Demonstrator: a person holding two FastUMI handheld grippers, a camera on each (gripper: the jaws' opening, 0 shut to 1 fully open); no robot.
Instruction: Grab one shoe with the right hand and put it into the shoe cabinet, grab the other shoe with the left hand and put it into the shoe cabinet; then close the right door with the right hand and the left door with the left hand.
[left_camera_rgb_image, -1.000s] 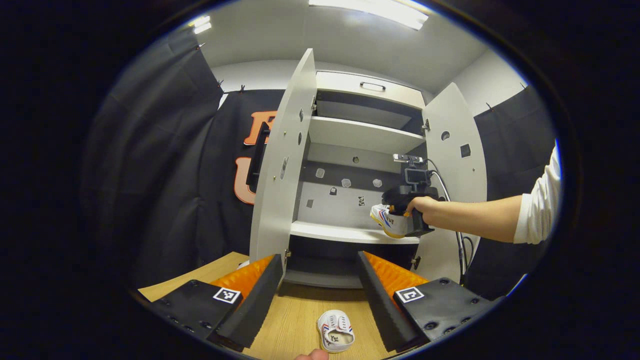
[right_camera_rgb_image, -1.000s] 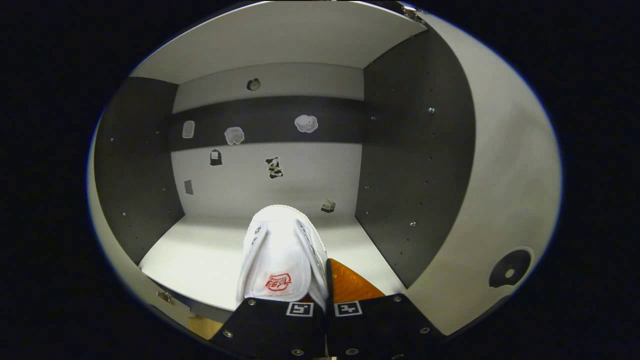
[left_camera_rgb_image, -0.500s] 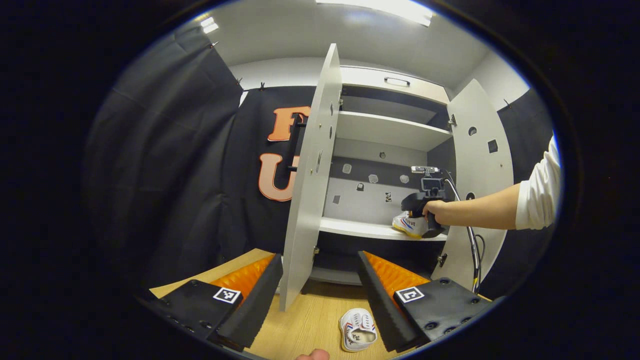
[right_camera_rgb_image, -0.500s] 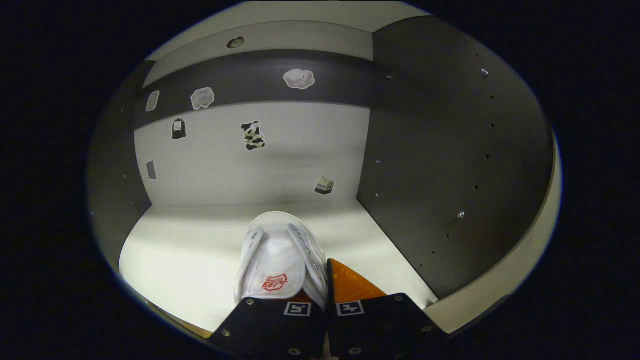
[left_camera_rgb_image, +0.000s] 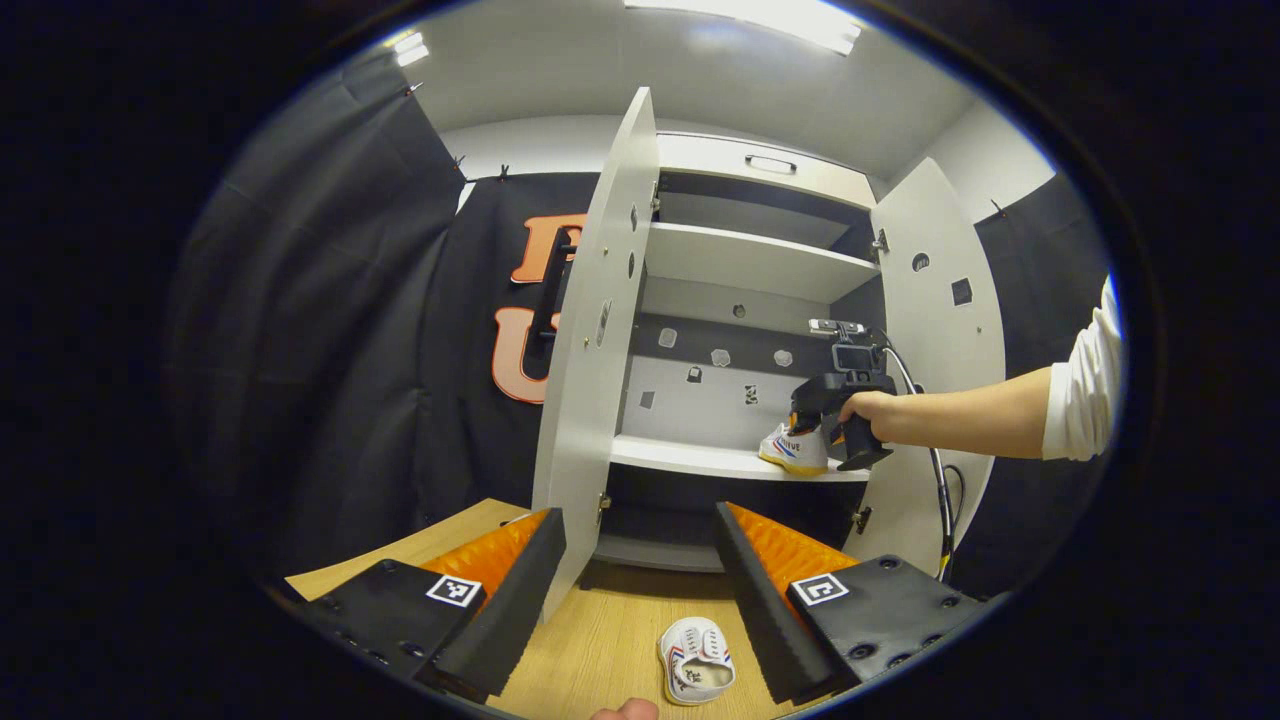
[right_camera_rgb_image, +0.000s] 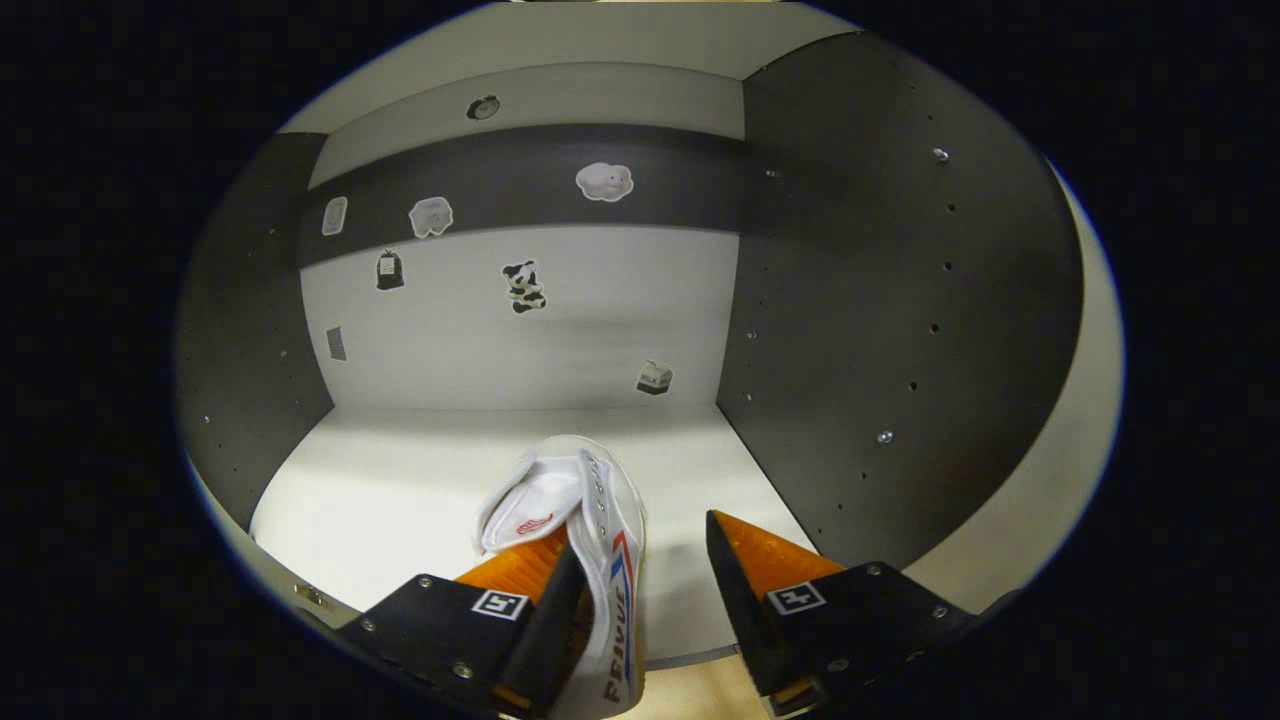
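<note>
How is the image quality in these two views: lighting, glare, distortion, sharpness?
Left gripper view: ceiling light blows out to glare; fisheye bows the left door and right door; the shoe on the floor is sharp. Right gripper view: even light, soft shadow beside the shoe on the shelf; cabinet side wall curves strongly; stickers stay crisp.

A recording booth set up like a home entryway.

Black cloth walls (left_camera_rgb_image: 330, 330) hang around my white shoe cabinet (left_camera_rgb_image: 745, 265), strip lights (left_camera_rgb_image: 745, 20) glow on the plain ceiling above it, a wooden floor (left_camera_rgb_image: 610, 640) lies before it, and small cartoon stickers (right_camera_rgb_image: 604, 181) dot its back panel.
</note>
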